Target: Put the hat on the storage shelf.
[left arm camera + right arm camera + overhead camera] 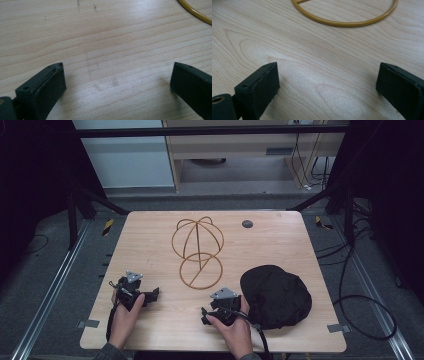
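Note:
A gold wire hat stand (198, 251) rises at the middle of the wooden table (150, 240), its round base ring (347, 23) lying flat toward me. A black cap (276, 295) lies crumpled at the right front. My left gripper (134, 292) rests on the table at the left front, open, with bare wood between its jaws (117, 75). My right gripper (220, 307) sits just left of the cap, open and empty (328, 77). The stand's ring edge (197, 13) shows at the upper right of the left gripper view.
A small dark round disc (247, 224) sits in the tabletop at the back right. Metal frame rails (55, 285) run along both sides of the table. Cables (365, 310) trail on the floor to the right.

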A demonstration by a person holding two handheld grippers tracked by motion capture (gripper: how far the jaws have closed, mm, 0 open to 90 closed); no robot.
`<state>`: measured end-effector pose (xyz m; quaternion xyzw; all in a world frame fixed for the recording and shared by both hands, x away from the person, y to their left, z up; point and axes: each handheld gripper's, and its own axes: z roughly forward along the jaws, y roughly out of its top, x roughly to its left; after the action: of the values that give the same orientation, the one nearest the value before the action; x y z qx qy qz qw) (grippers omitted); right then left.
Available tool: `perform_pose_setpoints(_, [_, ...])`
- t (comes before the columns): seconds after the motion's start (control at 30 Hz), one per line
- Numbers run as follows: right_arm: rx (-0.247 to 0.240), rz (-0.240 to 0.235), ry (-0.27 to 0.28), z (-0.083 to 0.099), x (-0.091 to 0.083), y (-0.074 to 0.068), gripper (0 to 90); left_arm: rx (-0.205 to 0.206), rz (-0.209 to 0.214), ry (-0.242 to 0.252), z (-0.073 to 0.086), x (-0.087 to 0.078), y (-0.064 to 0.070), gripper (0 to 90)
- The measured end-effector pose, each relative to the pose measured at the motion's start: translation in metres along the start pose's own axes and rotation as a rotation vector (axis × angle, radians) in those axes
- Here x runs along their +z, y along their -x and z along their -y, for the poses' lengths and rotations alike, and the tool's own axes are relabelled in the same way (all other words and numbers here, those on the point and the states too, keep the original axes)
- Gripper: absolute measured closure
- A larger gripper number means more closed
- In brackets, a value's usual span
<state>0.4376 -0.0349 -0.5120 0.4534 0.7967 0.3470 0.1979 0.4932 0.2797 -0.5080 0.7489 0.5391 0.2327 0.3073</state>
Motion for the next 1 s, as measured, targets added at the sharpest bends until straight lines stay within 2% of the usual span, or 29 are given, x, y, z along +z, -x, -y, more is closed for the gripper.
perform_pose_setpoints(0.17, [0.001,0.010,-0.007,-0.003,-0.001,0.001,8.9,0.005,0.006,0.000,-0.001,0.001,-0.001,0.0])
perform_pose_setpoints(0.2, [-0.012,0.032,0.000,-0.006,-0.006,0.002,9.3,0.005,0.005,0.001,-0.001,0.001,-0.001,0.0])
perform_pose_setpoints(0.23, [-0.012,0.032,0.000,-0.006,-0.006,0.002,9.3,0.005,0.005,0.001,-0.001,0.001,-0.001,0.0])
perform_pose_setpoints(0.27, [-0.011,0.035,0.001,-0.011,-0.015,0.003,9.7,0.005,0.005,0.001,-0.001,0.001,-0.001,0.0])
perform_pose_setpoints(0.3, [-0.011,0.035,0.001,-0.011,-0.015,0.003,9.7,0.005,0.005,0.001,-0.001,0.001,-0.001,0.0])
perform_pose_setpoints(0.33, [-0.026,0.044,0.000,-0.018,-0.029,0.005,10.0,0.005,0.005,0.003,0.000,0.001,-0.001,0.0])
perform_pose_setpoints(0.37, [-0.026,0.044,0.000,-0.018,-0.029,0.005,10.0,0.005,0.005,0.003,0.000,0.001,-0.001,0.0])
perform_pose_setpoints(0.4, [-0.054,0.062,0.001,-0.027,-0.050,0.008,9.7,0.005,0.004,-0.001,0.000,0.000,0.000,0.0])
perform_pose_setpoints(0.43, [-0.054,0.062,0.001,-0.027,-0.050,0.008,9.7,0.005,0.004,-0.001,0.000,0.000,0.000,0.0])
perform_pose_setpoints(0.47, [-0.059,0.068,-0.015,-0.034,-0.065,0.013,8.1,0.005,0.002,-0.001,0.000,0.000,0.000,0.0])
perform_pose_setpoints(0.5, [-0.059,0.068,-0.015,-0.034,-0.065,0.013,8.1,0.005,0.002,-0.001,0.000,0.000,0.000,0.0])
perform_pose_setpoints(0.57, [-0.060,0.087,-0.046,-0.042,-0.086,0.023,7.4,0.004,0.003,-0.001,0.000,0.000,0.000,0.0])
perform_pose_setpoints(0.6, [-0.057,0.114,-0.048,-0.047,-0.106,0.035,7.2,0.004,0.002,-0.001,0.000,0.000,0.000,0.0])
perform_pose_setpoints(0.63, [-0.057,0.114,-0.048,-0.047,-0.106,0.035,7.2,0.004,0.002,-0.001,0.000,0.000,0.000,0.0])
perform_pose_setpoints(0.67, [-0.043,0.137,-0.046,-0.050,-0.123,0.046,6.9,0.004,0.002,-0.001,0.000,0.000,0.000,0.0])
perform_pose_setpoints(0.7, [-0.038,0.148,-0.052,-0.051,-0.132,0.053,6.8,0.004,0.002,-0.001,0.000,0.000,0.000,0.0])
perform_pose_setpoints(0.73, [-0.038,0.148,-0.052,-0.051,-0.132,0.053,6.8,0.003,0.002,-0.001,0.000,0.000,0.000,0.0])
perform_pose_setpoints(0.77, [-0.030,0.173,-0.068,-0.051,-0.150,0.068,6.6,0.003,0.001,0.000,0.000,0.000,0.001,0.0])
perform_pose_setpoints(0.8, [-0.026,0.181,-0.078,-0.049,-0.157,0.075,6.4,0.003,0.001,0.000,0.000,0.000,0.001,0.0])
perform_pose_setpoints(0.87, [-0.016,0.178,-0.088,-0.048,-0.161,0.080,6.4,0.003,0.001,0.000,0.000,0.000,0.001,0.0])
perform_pose_setpoints(1.0, [0.033,0.182,-0.124,-0.037,-0.186,0.109,6.1,0.002,0.001,0.000,0.000,0.000,0.001,0.0])
